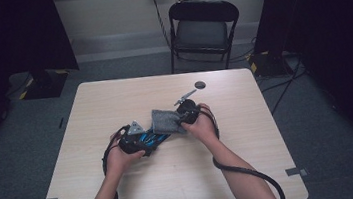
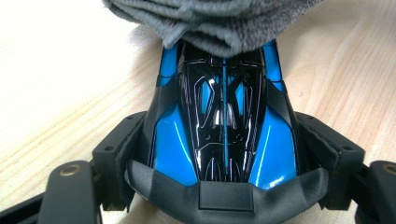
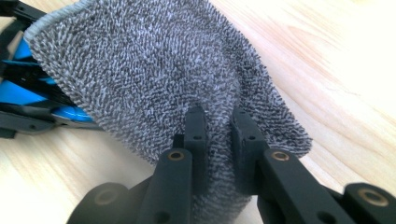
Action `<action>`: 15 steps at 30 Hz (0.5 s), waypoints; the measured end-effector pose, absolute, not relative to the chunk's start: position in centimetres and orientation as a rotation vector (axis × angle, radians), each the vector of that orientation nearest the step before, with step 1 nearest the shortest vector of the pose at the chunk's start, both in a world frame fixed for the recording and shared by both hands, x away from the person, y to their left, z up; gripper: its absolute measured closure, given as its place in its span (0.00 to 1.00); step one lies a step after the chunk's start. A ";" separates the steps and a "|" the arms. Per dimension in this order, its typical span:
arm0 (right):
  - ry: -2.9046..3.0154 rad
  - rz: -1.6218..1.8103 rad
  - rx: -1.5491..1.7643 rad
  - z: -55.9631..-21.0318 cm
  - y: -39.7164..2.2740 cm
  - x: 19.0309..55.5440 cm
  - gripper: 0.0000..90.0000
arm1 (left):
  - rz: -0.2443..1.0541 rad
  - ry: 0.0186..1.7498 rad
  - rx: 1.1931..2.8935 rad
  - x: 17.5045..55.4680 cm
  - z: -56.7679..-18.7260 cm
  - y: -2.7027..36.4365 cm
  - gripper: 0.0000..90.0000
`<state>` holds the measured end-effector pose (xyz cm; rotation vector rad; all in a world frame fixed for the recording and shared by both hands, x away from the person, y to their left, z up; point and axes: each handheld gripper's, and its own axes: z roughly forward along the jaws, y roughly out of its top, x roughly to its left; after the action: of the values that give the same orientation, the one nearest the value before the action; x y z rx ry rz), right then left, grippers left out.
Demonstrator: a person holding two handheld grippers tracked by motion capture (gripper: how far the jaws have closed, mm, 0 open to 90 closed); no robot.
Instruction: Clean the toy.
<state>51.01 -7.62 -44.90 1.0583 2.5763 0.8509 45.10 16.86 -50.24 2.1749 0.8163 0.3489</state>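
Wiping grip: left fingers [image 2: 112,163] clamp the glossy, slippery blue-and-black plastic toy car [image 2: 224,130] by its flanks on the tabletop [image 2: 60,70]; right fingers [image 3: 196,135] pinch the limp grey terry cloth [image 3: 154,70] draped over its nose.

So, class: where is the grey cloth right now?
In the high view the cloth lies mid-table, pinched in the right gripper and draped over the far end of the toy car held by the left gripper.

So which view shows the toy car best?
The left gripper view: the toy car is close, clamped between the jaws. The high view shows it small; the right gripper view shows a blue edge behind the cloth.
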 end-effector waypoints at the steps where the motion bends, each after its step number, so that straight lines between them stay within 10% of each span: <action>1: 2.575 0.850 1.063 -45.0 -7.8 51.1 0.88 | 0.350 0.816 2.174 45.1 -50.2 16.9 0.27; 15: 2.553 0.800 1.115 -45.8 -10.8 51.5 0.88 | 0.350 0.816 2.174 45.1 -50.2 16.9 0.27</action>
<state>51.48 -10.80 -45.79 1.1150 2.5530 0.7997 45.10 16.86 -50.25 2.1739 0.8159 0.3497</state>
